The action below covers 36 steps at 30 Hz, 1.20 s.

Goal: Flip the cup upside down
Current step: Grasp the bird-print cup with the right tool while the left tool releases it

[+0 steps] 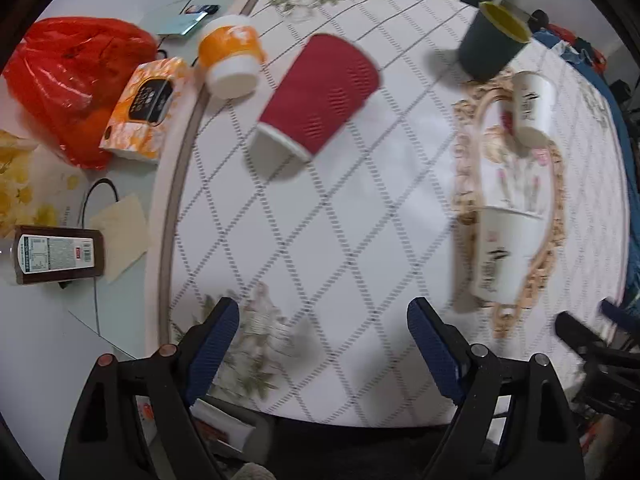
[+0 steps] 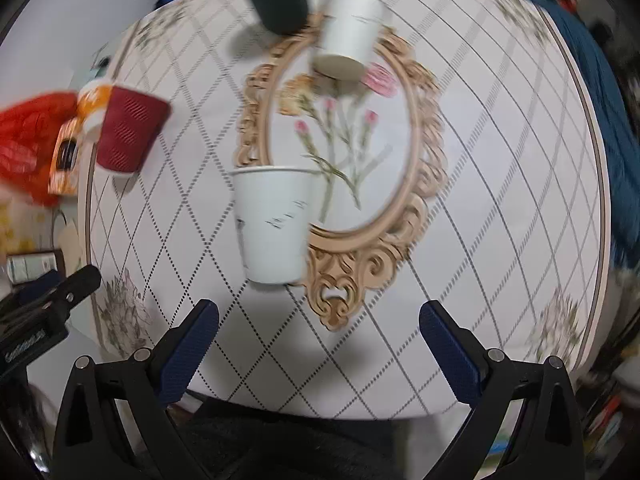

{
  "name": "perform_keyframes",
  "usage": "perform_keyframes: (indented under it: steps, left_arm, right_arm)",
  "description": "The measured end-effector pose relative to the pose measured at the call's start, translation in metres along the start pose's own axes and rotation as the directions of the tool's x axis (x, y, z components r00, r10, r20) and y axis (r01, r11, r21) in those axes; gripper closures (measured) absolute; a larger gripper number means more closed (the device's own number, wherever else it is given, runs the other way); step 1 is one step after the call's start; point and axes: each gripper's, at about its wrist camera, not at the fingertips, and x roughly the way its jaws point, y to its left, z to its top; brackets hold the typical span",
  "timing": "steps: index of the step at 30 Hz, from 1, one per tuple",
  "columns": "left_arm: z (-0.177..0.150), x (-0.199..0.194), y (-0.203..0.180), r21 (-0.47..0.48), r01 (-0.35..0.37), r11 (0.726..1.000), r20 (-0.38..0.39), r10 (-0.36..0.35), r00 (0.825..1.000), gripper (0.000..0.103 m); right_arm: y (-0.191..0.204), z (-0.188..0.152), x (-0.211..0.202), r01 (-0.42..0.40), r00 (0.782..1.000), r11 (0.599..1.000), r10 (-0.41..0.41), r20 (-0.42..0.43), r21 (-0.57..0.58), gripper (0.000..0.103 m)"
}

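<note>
Several cups stand on a round table with a quilted white cloth (image 1: 340,240). A red ribbed paper cup (image 1: 320,96) stands upright left of centre; it also shows in the right wrist view (image 2: 128,136). A dark green cup with a yellow inside (image 1: 492,40) stands at the back. Two white paper cups stand on the cloth's floral oval print, one near (image 2: 272,224) and one far (image 2: 348,32). My left gripper (image 1: 324,320) is open and empty above the near edge. My right gripper (image 2: 320,320) is open and empty, just short of the near white cup.
An orange and white cup (image 1: 230,60) stands by the left rim. Off the cloth at left lie a red plastic bag (image 1: 72,80), an orange box (image 1: 144,108), a brown bottle (image 1: 56,256) and a black cable (image 1: 100,188). Blue fabric (image 2: 600,120) lies at right.
</note>
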Motion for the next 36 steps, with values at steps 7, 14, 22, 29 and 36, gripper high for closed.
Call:
perform_keyframes:
  steps: [7, 14, 22, 29, 36]
  left_arm:
    - [-0.002, 0.031, 0.007, -0.016, 0.008, 1.0, 0.004, -0.008, 1.0, 0.012]
    - [0.007, 0.055, -0.003, -0.038, 0.004, 0.999, -0.013, -0.005, 1.0, 0.012]
    - [0.015, 0.081, -0.009, -0.052, 0.041, 0.998, -0.06, -0.044, 0.997, 0.012]
    - [0.016, 0.106, -0.01, -0.039, 0.039, 0.998, -0.113, -0.043, 0.993, 0.011]
    - [0.019, 0.117, -0.006, -0.045, 0.027, 0.999, -0.134, -0.033, 0.99, 0.011]
  right_arm:
    - [0.058, 0.01, -0.021, 0.288, 0.957, 0.845, -0.233, 0.175, -0.451, 0.001]
    - [0.105, 0.0, -0.013, 0.523, 0.822, 0.136, -0.344, 0.454, -0.842, 0.001]
    - [0.104, -0.046, 0.04, 0.351, 0.777, -0.608, -0.235, 0.584, -0.712, 0.003]
    - [0.069, -0.072, 0.081, 0.183, 0.776, -0.917, -0.087, 0.625, -0.355, 0.006]
    - [0.053, -0.077, 0.101, 0.091, 0.807, -0.99, 0.01, 0.59, -0.108, 0.014]
